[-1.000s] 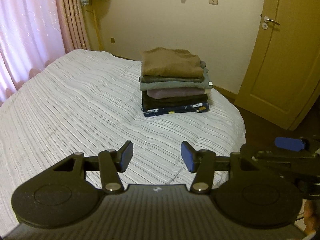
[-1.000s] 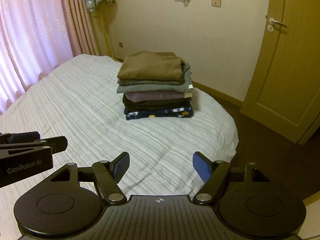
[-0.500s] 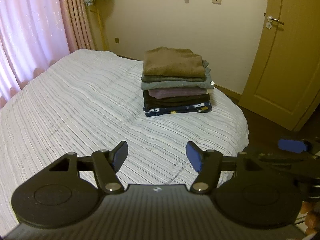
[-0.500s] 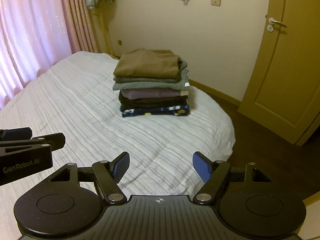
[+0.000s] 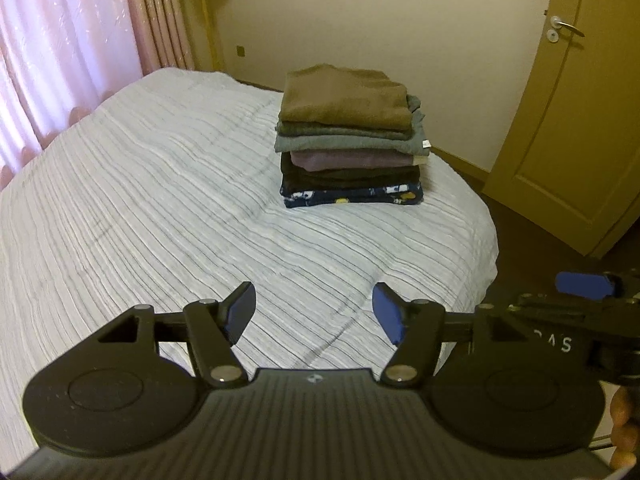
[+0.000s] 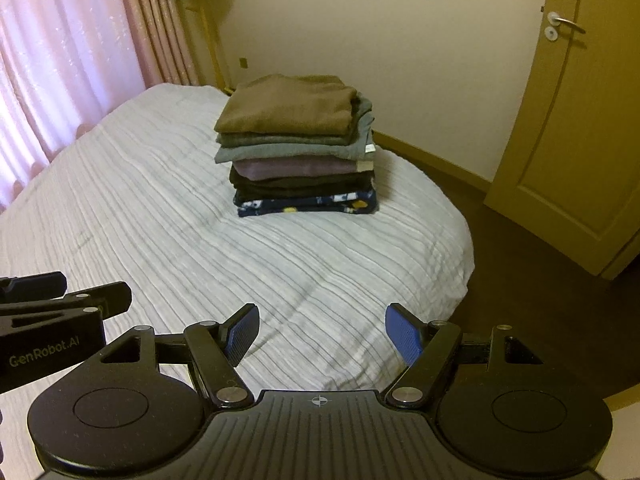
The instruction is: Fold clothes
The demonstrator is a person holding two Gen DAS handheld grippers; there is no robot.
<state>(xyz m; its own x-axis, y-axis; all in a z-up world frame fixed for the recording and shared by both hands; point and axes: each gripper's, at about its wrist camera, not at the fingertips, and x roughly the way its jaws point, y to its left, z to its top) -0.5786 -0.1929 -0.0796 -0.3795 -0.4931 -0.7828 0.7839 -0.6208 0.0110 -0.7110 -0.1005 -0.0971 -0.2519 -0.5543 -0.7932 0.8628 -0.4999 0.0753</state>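
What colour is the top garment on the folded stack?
Brown; the top garment shows best in the right wrist view.

Ahead of me, a stack of folded clothes (image 5: 350,138) (image 6: 298,146) lies on the far right part of the bed. Top layer: brown. Below: grey-green, mauve, dark. Bottom layer: navy, patterned. Edges roughly aligned.

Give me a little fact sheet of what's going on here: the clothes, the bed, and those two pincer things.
clothes: stack of folded clothes, brown top uppermost, patterned navy piece at the bottom
surface: striped white bed
left gripper: jaws open, holding nothing, above the bed
right gripper: jaws open, holding nothing
unfolded clothes: none in view
background: pink curtain, closed door
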